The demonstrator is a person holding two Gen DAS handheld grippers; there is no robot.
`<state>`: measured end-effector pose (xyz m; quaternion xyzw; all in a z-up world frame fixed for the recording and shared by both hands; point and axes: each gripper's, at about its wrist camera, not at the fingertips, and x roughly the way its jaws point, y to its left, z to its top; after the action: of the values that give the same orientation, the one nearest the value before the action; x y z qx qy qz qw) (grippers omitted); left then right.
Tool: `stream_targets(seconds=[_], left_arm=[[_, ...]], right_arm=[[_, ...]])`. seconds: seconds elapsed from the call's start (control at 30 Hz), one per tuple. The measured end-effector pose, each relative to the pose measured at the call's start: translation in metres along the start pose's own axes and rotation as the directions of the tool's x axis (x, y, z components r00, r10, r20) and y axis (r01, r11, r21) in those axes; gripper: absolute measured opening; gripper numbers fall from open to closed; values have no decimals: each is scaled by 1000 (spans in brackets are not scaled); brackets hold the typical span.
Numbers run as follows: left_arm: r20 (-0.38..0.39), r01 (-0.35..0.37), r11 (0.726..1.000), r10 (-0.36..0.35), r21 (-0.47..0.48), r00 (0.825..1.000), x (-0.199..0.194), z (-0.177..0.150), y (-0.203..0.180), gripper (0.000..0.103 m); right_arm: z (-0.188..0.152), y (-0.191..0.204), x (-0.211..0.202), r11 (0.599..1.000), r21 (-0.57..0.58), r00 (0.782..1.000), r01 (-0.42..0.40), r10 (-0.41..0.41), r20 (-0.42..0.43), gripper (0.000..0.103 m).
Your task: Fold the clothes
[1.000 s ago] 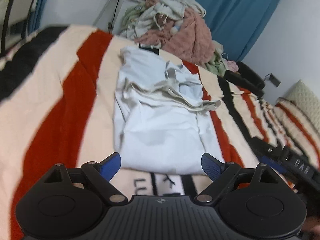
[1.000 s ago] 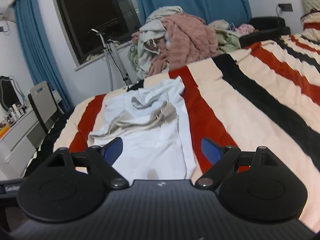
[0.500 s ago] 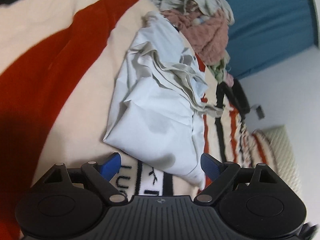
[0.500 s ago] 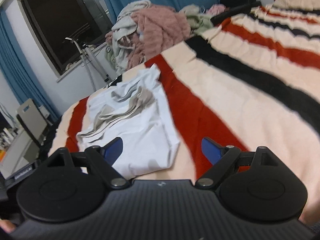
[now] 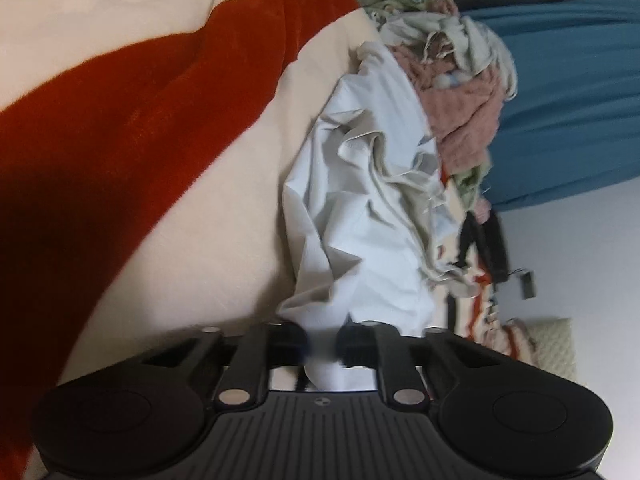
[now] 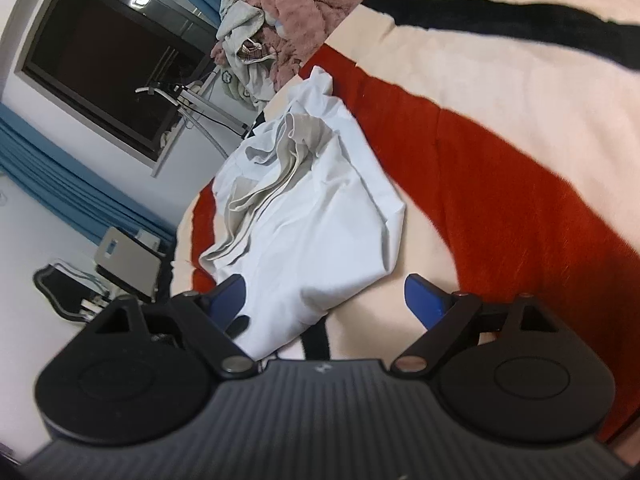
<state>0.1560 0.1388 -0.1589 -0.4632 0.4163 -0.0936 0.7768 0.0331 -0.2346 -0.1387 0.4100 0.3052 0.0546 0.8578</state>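
Note:
A pale white-blue garment (image 5: 360, 216) with a beige part bunched on top lies on the striped bed. My left gripper (image 5: 322, 346) is shut on the garment's near hem, with cloth pinched between its jaws. In the right wrist view the same garment (image 6: 316, 216) lies ahead. My right gripper (image 6: 330, 296) is open, its blue fingers (image 6: 424, 300) on either side of the garment's near corner, just above the blanket.
The bed is covered by a cream, red and black striped blanket (image 5: 140, 128), also shown in the right wrist view (image 6: 500, 160). A pile of pink and pale clothes (image 6: 292, 12) lies at the far end. A dark window, blue curtains and a chair (image 6: 128, 256) stand beyond.
My left gripper went from open to shut on the garment's near hem and tilted. My right gripper moved lower and closer to the near corner, still open.

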Motion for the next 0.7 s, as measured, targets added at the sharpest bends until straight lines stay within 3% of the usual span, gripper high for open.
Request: stream_targets(seconds=[0.17, 0.33, 0.5, 0.57, 0.7], left_arm=[[58, 68, 997, -71, 46, 996, -13, -6, -9, 7], [103, 109, 992, -115, 61, 988, -26, -6, -14, 6], [117, 91, 990, -104, 106, 988, -31, -9, -22, 6], [125, 91, 987, -107, 131, 986, -34, -10, -26, 6], [125, 93, 989, -107, 115, 986, -41, -11, -20, 6]], right_arm=[[3, 5, 10, 999, 1, 998, -51, 51, -22, 89], [6, -1, 37, 980, 134, 982, -146, 160, -102, 87], [10, -17, 46, 960, 225, 979, -166, 187, -79, 66], [11, -30, 45, 945, 284, 981, -160, 183, -56, 47], [10, -47, 41, 912, 380, 984, -158, 176, -12, 39]])
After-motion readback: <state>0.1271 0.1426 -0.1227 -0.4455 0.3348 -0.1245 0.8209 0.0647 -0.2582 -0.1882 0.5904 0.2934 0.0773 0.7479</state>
